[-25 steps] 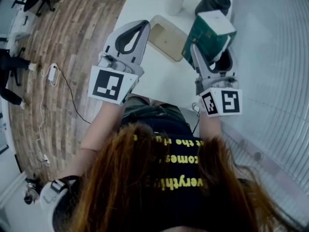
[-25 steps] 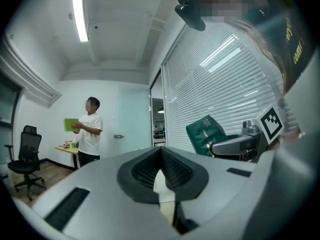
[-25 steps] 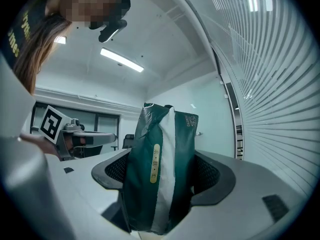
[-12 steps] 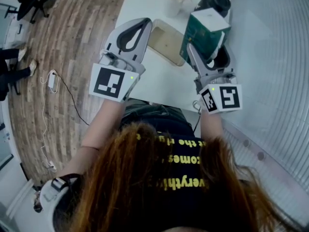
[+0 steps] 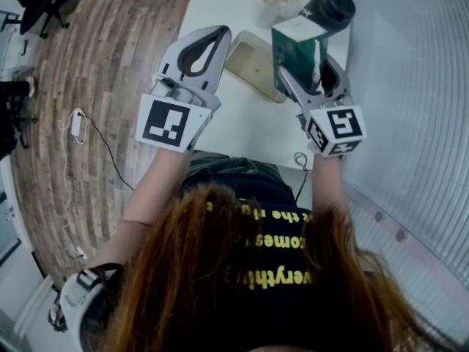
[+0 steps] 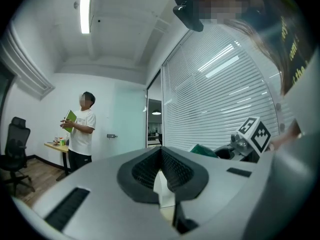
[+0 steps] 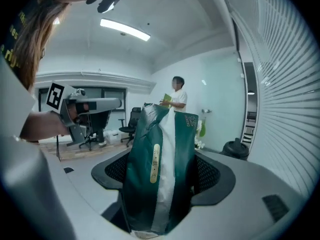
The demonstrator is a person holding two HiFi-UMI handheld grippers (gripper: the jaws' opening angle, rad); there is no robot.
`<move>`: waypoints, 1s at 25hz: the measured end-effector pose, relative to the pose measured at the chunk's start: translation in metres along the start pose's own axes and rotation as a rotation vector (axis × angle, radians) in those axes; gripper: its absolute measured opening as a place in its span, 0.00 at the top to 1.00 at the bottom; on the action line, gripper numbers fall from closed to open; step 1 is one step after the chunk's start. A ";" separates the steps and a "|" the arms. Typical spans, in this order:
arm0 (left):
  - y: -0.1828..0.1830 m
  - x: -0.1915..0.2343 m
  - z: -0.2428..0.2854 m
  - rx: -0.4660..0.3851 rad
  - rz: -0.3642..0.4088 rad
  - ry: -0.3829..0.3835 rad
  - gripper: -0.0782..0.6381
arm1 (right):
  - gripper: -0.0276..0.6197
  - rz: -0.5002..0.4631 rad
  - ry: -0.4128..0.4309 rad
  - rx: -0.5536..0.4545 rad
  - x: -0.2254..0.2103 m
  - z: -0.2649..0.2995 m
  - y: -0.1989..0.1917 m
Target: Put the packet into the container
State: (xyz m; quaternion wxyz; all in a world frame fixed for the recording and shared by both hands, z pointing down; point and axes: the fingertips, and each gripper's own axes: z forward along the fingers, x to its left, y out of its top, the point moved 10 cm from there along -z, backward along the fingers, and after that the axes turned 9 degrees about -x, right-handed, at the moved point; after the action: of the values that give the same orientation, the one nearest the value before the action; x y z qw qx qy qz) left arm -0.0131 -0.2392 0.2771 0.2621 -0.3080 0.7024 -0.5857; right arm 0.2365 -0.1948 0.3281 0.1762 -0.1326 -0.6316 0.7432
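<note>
The packet (image 7: 155, 179) is glossy, creased dark-green film with a white matt strip. The right tongs (image 7: 160, 171) and left tongs (image 6: 161, 171) are matt grey plastic with black ribbed pads (image 7: 210, 174). The surface (image 5: 249, 127) is smooth white, the container (image 5: 253, 63) pale translucent plastic, the floor (image 5: 110, 64) wood planks.

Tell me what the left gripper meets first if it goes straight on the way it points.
Probably nothing close: the shut, empty left gripper points across the white table, left of the shallow beige container. Its own view shows only the far room wall ahead; depth is unclear.
</note>
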 end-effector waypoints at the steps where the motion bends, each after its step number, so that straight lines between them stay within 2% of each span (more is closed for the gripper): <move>1: 0.000 0.000 -0.001 0.000 -0.001 0.000 0.89 | 0.40 0.000 0.026 0.036 -0.002 0.005 -0.006; 6: -0.003 0.003 -0.007 0.007 -0.001 0.007 0.89 | 0.40 -0.077 0.151 0.228 -0.003 0.035 -0.039; 11: -0.003 0.008 -0.019 0.013 -0.003 0.030 0.89 | 0.40 -0.166 0.254 0.320 0.004 0.058 -0.055; 20: 0.002 0.018 -0.033 0.011 -0.002 0.069 0.89 | 0.40 -0.411 0.434 0.468 0.023 0.075 -0.060; 25: 0.003 0.019 -0.039 0.015 0.002 0.089 0.89 | 0.40 -0.367 0.442 0.526 0.023 0.083 -0.071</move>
State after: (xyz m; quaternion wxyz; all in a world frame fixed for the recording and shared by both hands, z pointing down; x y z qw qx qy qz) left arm -0.0551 -0.2272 0.2813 0.2335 -0.2789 0.7092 -0.6039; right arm 0.1879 -0.2486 0.4129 0.4660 -0.1249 -0.3793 0.7895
